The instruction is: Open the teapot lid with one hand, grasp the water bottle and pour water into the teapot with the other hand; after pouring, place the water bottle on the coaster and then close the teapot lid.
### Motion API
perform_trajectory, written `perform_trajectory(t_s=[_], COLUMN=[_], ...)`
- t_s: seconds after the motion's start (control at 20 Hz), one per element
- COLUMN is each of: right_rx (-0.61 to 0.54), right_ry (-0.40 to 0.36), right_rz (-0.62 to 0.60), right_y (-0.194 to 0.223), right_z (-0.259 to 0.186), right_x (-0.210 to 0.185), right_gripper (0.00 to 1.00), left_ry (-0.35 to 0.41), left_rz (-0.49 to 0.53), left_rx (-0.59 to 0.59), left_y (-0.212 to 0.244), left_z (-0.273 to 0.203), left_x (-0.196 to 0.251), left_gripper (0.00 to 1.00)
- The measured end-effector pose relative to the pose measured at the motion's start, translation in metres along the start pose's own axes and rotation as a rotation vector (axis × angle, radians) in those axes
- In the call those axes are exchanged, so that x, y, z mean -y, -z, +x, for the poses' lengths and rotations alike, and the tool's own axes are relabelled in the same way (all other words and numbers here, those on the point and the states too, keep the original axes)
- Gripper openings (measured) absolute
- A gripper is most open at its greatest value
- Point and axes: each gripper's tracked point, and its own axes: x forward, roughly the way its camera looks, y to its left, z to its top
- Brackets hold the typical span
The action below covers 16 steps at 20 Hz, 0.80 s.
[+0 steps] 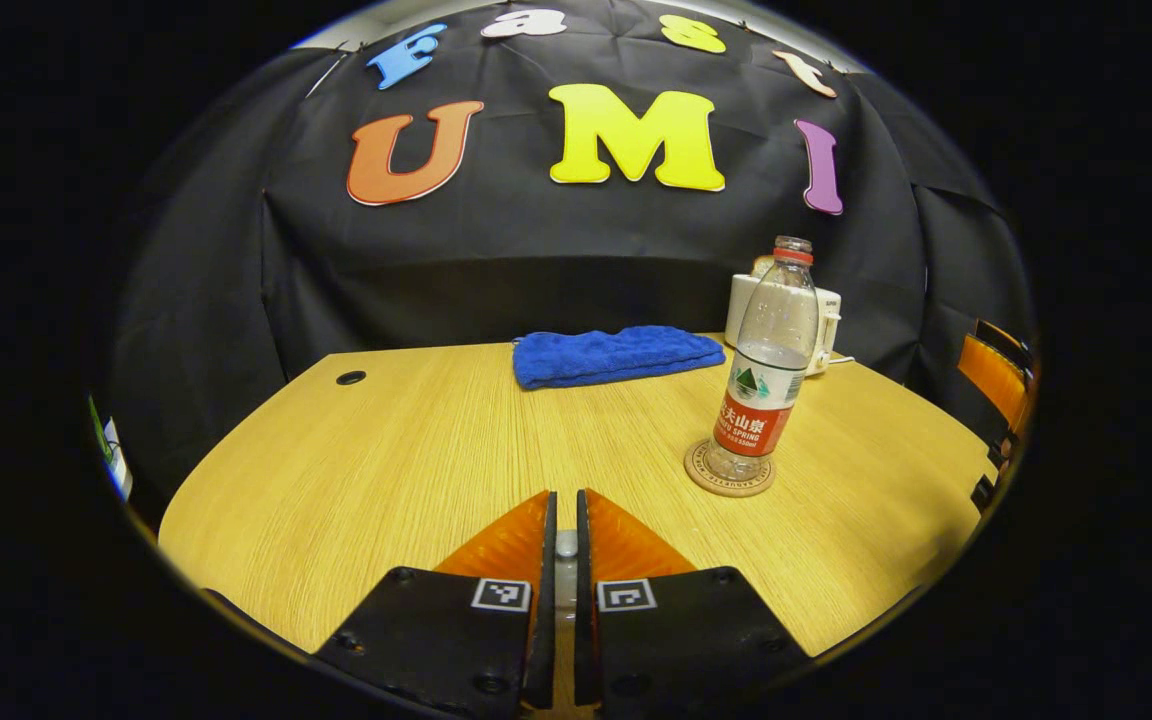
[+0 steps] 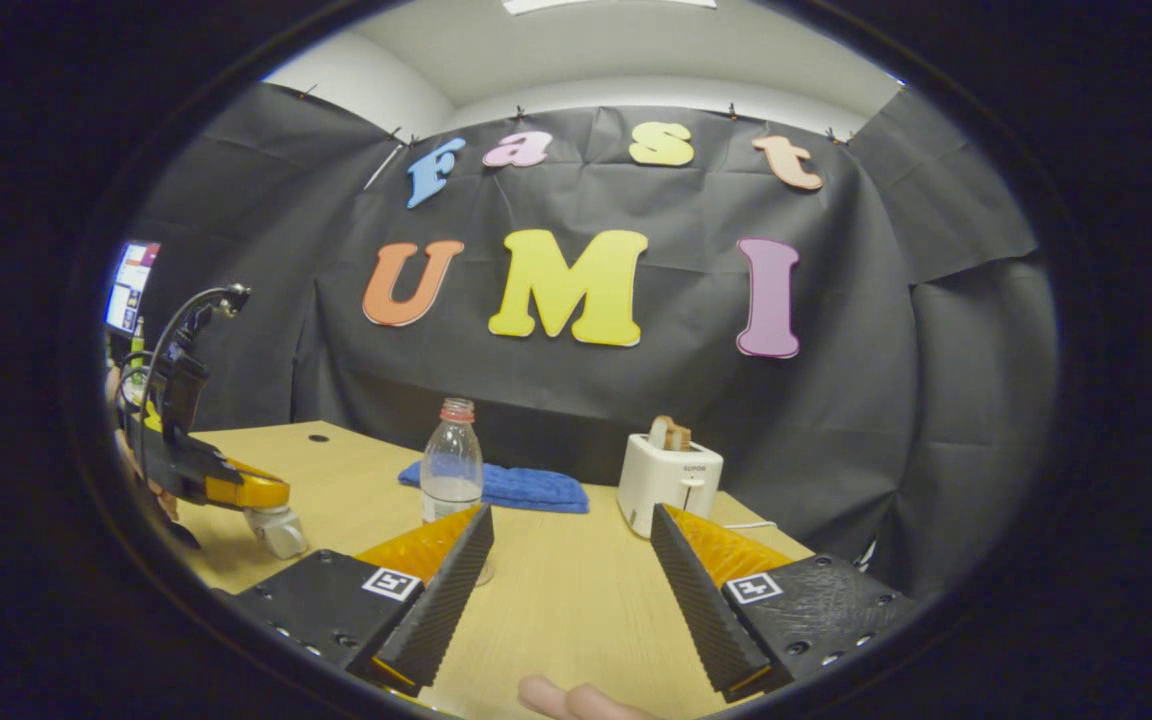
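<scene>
A wooden table (image 1: 416,440) is backed by black cloth (image 1: 556,250); a white ceiling (image 2: 636,50) is seen at 12 o'clock.

Both tongs (image 2: 568,560): ribbed wedge fingers on black screwed blocks w/ square b/w marker tags.

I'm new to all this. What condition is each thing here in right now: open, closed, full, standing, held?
water bottle: upright, cap off, partly filled
coaster: flat on the table, under the bottle
blue towel: folded, lying flat
toaster: upright, bread sticking up from it
left gripper: nearly shut, pinching a small pale object
right gripper: wide open, holding nothing
</scene>
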Motion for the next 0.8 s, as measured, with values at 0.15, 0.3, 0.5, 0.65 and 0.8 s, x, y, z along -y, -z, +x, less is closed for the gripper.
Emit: perform_trajectory(t_s=[0.15,0.3,0.5,0.65,0.8], right_rx=[-0.015,-0.015,-0.016,-0.006,0.013], right_ry=[0.013,0.019,0.020,0.036,0.043], right_rz=[-0.008,-0.014,-0.013,-0.018,-0.023], right_y=[0.004,0.002,-0.004,-0.018,-0.037], right_z=[0.000,-0.002,-0.007,-0.017,-0.032], right_x=[0.002,0.004,0.009,0.017,0.021], right_gripper=[0.95,0.95,0.95,0.95,0.98], left_ry=[0.002,-0.001,-0.019,-0.053,-0.042], left_rz=[0.012,0.018,-0.004,0.011,0.008], left_rx=[-0.004,-0.005,0.019,0.076,0.175], left_y=[-0.002,-0.004,-0.019,-0.041,-0.074], left_z=[-0.002,-0.006,-0.021,-0.044,-0.073], left_x=[0.002,0.003,0.005,0.006,0.020], left_gripper=[0.13,0.18,0.24,0.28,0.39])
